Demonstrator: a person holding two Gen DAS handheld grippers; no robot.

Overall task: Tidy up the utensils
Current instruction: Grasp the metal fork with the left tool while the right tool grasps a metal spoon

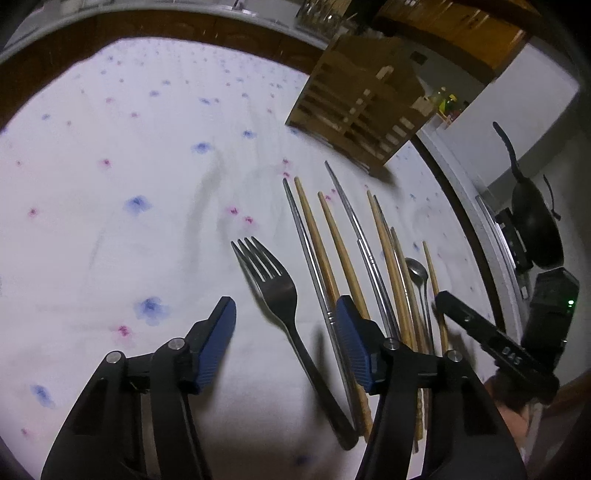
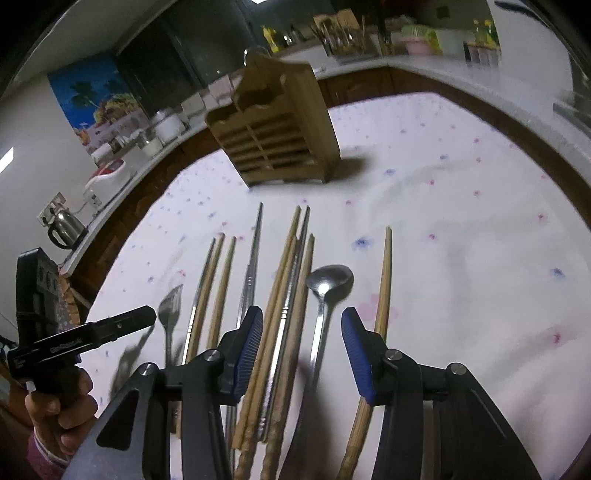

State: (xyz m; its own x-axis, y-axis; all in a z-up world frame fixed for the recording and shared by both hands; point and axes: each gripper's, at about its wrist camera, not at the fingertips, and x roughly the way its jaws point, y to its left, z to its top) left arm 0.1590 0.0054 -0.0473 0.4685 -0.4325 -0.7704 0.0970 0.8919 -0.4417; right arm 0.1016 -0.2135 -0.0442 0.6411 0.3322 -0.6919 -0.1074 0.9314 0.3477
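Note:
Utensils lie in a row on a white floral tablecloth (image 1: 110, 229). In the left wrist view my left gripper (image 1: 286, 332) is open above a metal fork (image 1: 275, 291), which lies between its fingers. To the right lie metal chopsticks (image 1: 306, 236), wooden chopsticks (image 1: 332, 229) and a small spoon (image 1: 417, 273). In the right wrist view my right gripper (image 2: 303, 347) is open over the spoon (image 2: 328, 284) and several chopsticks (image 2: 284, 266). A single wooden chopstick (image 2: 384, 280) lies just right of it. A slatted wooden utensil holder (image 2: 277, 136) stands beyond; it also shows in the left wrist view (image 1: 362, 103).
The table's brown edge (image 1: 184, 33) curves around the cloth, with a kitchen counter behind. A kettle (image 2: 66, 229) and jars stand at left in the right wrist view. The other hand-held gripper (image 2: 81, 339) shows at lower left, and the right one (image 1: 491, 332) in the left view.

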